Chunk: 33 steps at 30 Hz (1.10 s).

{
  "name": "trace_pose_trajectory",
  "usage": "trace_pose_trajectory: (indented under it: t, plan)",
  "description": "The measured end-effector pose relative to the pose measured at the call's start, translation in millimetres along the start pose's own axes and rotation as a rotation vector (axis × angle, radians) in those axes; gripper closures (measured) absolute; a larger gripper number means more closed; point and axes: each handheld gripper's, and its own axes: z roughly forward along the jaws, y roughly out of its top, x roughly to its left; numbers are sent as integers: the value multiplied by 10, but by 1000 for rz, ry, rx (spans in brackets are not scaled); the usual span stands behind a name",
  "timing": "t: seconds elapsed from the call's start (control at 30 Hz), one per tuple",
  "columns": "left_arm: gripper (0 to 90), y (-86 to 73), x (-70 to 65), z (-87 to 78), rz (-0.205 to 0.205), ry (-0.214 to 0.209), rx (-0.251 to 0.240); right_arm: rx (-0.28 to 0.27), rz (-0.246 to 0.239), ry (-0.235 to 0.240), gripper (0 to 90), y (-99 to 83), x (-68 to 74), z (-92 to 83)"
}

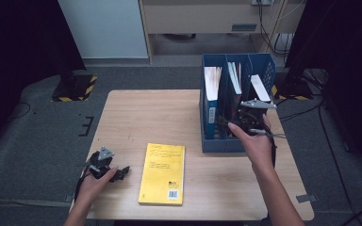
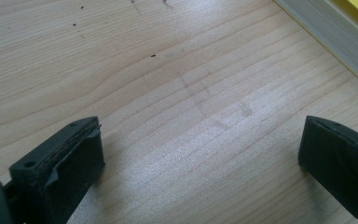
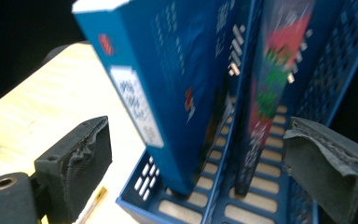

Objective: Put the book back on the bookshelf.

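Note:
A yellow book (image 1: 162, 173) lies flat near the front of the wooden table (image 1: 146, 113). Its edge shows at the top right of the left gripper view (image 2: 354, 18). My left gripper (image 1: 122, 172) rests at the front left, pointing toward that book, jaws open over bare wood (image 2: 200, 135). A blue file rack (image 1: 235, 101) stands at the right with books upright in its compartments. My right gripper (image 1: 231, 123) is held at the rack's front, open (image 3: 196, 140). A blue book (image 3: 168, 79) and a red and green one (image 3: 270, 93) stand beyond its jaws, untouched.
A stand base with yellow and black stripes (image 1: 73, 87) sits on the grey floor at the back left, and a similar one (image 1: 290, 89) at the right behind the rack. Cables (image 1: 330, 141) trail over the floor on the right. A pale cabinet (image 1: 198, 19) stands behind.

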Motion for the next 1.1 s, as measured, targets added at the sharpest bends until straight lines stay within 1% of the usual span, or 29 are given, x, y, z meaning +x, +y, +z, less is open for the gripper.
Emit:
trace_pose_trajectory:
  t: [0.1,0.2,0.3,0.4,0.5,0.57,0.63,0.67,0.77,0.83,0.97,1.0,1.03,1.1]
  plan:
    - [0,2,-3,3,-4,1,-1,5,4,15,86,-84,16,26]
    - [0,4,-5,4,-6,2,-2,3,-4,16,90,-141,37,35]
    - [0,4,-4,4,-6,1,-2,-3,-10,33,89,-190,68,36]
    - [0,4,-5,4,-6,1,-2,-4,-7,61,91,-257,113,42]
    - [0,5,-5,4,-3,-1,-1,8,-20,78,97,-351,170,69]
    - [0,5,-5,4,-3,-2,-2,20,-37,79,113,-420,207,93]
    - [0,8,-5,5,-3,-3,-1,26,-50,76,117,-498,257,117]
    - [0,9,-6,6,-3,-4,0,37,-58,83,118,-531,281,126]
    - [0,11,-2,7,-4,-8,-3,33,-55,103,124,-605,356,131]
    - [0,13,7,0,-8,-11,-2,37,-62,119,124,-643,424,134]
    - [31,20,12,-21,-22,-23,-6,42,-91,149,123,-739,580,157]
    - [40,24,7,-27,-22,-28,-7,49,-97,156,123,-773,615,169]
    - [45,30,-4,-32,-24,-30,-15,58,-90,169,121,-808,657,182]
    - [47,45,-21,-45,-16,-34,-23,75,-110,176,120,-876,720,220]
